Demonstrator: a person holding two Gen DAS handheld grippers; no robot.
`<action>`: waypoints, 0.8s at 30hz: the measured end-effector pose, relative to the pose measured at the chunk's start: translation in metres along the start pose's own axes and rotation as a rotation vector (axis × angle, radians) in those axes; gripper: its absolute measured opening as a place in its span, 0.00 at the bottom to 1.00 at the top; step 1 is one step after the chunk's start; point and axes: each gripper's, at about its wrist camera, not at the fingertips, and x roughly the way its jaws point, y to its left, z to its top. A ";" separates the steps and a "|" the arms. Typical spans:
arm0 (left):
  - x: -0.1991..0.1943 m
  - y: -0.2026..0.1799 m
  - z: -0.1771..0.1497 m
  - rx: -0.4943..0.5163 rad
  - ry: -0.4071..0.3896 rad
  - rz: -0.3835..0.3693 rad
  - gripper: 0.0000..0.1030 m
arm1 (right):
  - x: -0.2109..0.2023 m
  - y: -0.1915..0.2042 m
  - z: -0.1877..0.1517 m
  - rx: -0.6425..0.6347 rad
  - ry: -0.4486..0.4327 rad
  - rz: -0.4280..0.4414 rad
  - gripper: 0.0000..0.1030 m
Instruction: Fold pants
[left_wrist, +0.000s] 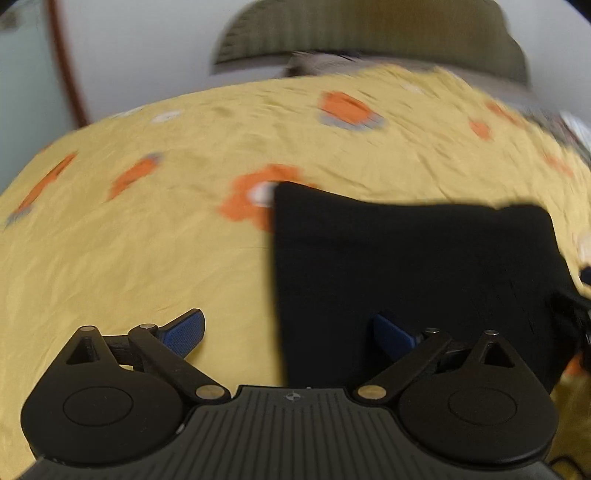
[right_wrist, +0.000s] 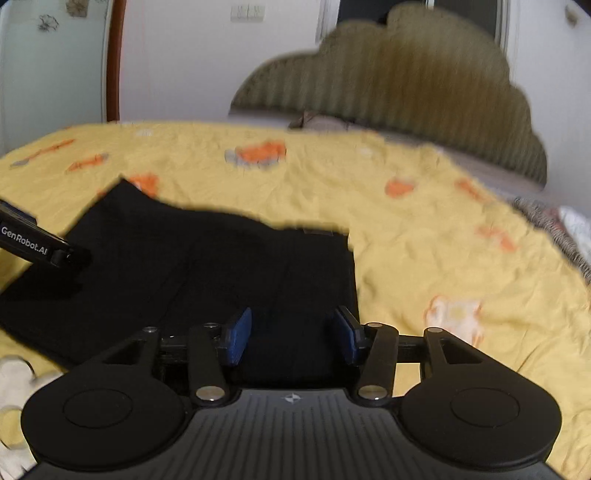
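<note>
The black pants (left_wrist: 406, 277) lie folded into a rough rectangle on the yellow bedspread (left_wrist: 129, 240). My left gripper (left_wrist: 290, 332) stands wide open over the pants' left edge: its left pad is above the bedspread, its right pad above the black cloth, and nothing is between them. In the right wrist view the pants (right_wrist: 207, 266) fill the lower left. My right gripper (right_wrist: 291, 334) hovers over their near right part with its blue pads (right_wrist: 238, 336) apart and not pressing on the cloth. The left gripper's body (right_wrist: 37, 243) reaches in over the pants' left side.
The bedspread (right_wrist: 424, 251) carries orange animal prints. An olive ribbed headboard (right_wrist: 406, 92) rises at the far end before a white wall. A patterned cloth (right_wrist: 546, 218) lies at the bed's right edge. A white fluffy thing (right_wrist: 14, 373) sits at the lower left.
</note>
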 end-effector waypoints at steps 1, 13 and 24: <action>-0.004 0.012 0.000 -0.038 0.000 0.007 0.97 | -0.008 0.010 0.004 -0.030 -0.031 0.033 0.48; -0.005 0.089 -0.019 -0.361 0.179 -0.222 0.96 | -0.044 0.176 -0.034 -0.740 -0.199 0.239 0.46; 0.009 0.080 -0.020 -0.425 0.208 -0.434 0.98 | -0.033 0.216 -0.051 -0.880 -0.261 0.154 0.41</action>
